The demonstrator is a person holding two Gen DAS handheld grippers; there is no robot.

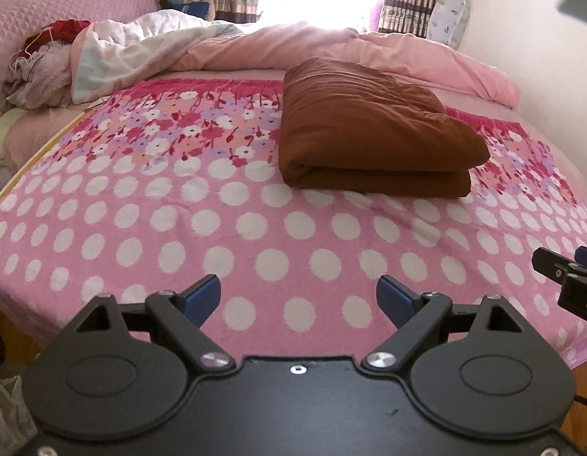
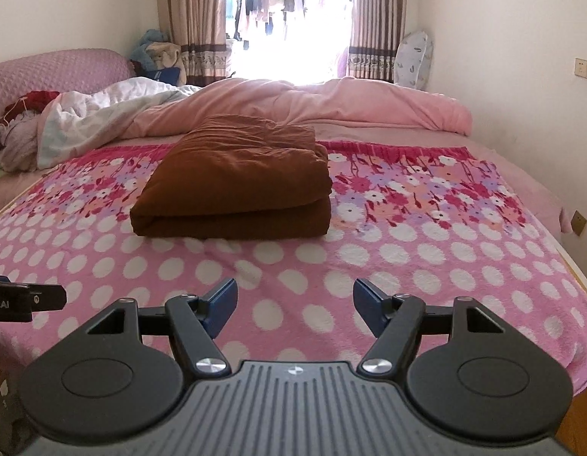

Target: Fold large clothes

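Note:
A brown garment (image 1: 373, 129) lies folded into a thick rectangle on the pink dotted and flowered blanket (image 1: 217, 228) that covers the bed. In the right wrist view the garment (image 2: 236, 182) sits left of centre on the blanket (image 2: 407, 258). My left gripper (image 1: 296, 296) is open and empty, held over the near part of the blanket, well short of the garment. My right gripper (image 2: 295, 300) is open and empty too, also near the bed's front edge. Each gripper shows at the edge of the other's view: the right one (image 1: 567, 277), the left one (image 2: 24, 300).
A crumpled pink duvet (image 1: 350, 49) and a white quilt (image 1: 141, 45) lie across the far side of the bed. A heap of clothes (image 1: 35, 68) sits at the far left by the pink headboard (image 1: 46, 11). A wall (image 2: 521, 76) runs along the right.

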